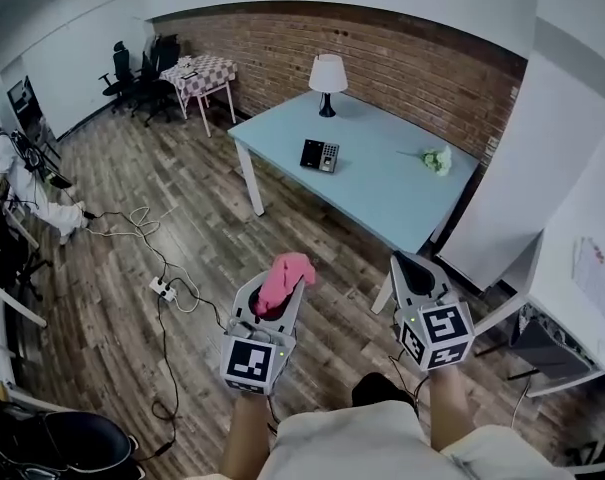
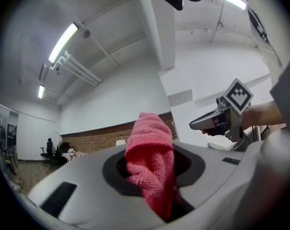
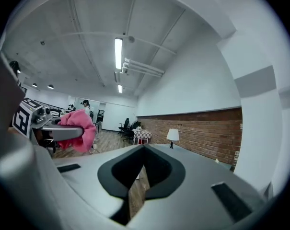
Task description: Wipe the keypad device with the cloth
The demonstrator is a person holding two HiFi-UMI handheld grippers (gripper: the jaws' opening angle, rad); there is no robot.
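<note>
The keypad device, dark with a grid of keys, lies on a light blue table far ahead of me. My left gripper is held low over the wooden floor, shut on a pink cloth that bunches up out of its jaws. Beside it my right gripper is shut with nothing in it; only a thin slit shows between its jaws. In the right gripper view the cloth appears at the left. Both grippers are well short of the table.
A white lamp and a small bunch of flowers also stand on the table. A power strip with cables lies on the floor at left. Office chairs and a checkered table stand at the back; a white desk at right.
</note>
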